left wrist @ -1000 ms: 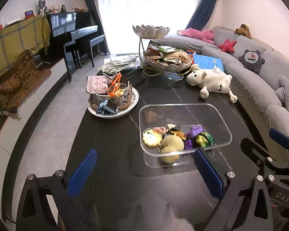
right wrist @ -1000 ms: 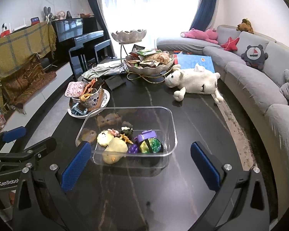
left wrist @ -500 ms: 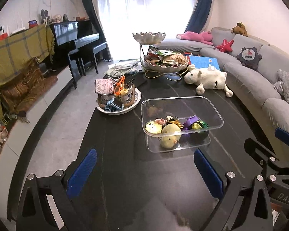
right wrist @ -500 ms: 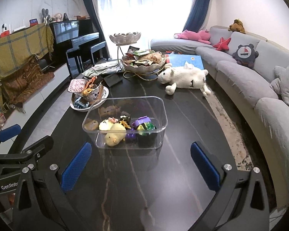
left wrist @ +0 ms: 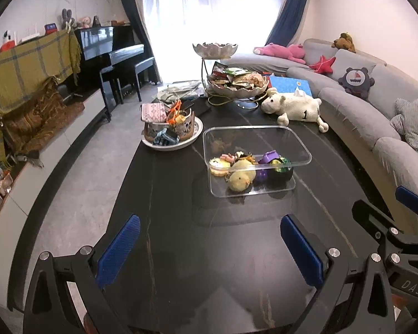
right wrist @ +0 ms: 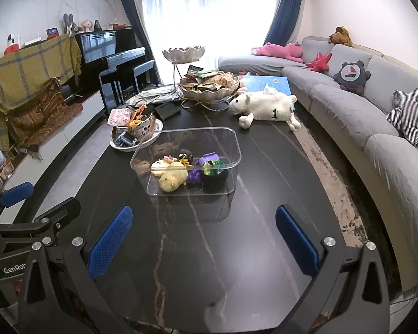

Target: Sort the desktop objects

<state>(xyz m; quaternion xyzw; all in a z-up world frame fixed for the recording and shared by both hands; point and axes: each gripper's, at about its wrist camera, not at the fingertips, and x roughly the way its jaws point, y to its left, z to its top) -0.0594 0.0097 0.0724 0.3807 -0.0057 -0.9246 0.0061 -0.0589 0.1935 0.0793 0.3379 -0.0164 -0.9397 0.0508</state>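
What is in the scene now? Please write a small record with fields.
surface: dark table
bin: clear box at table centre, holding small toys
toys in bin: yellow chick, purple grapes
plate: white plate left of the bin, piled with items
plush: white sheep behind the bin
left gripper: jaws open, empty
right gripper: jaws open, empty

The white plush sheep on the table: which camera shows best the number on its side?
The right wrist view: the white plush sheep lies broadside, its black "1" clear. The left wrist view also shows the sheep whole, with the numeral smaller and tilted.
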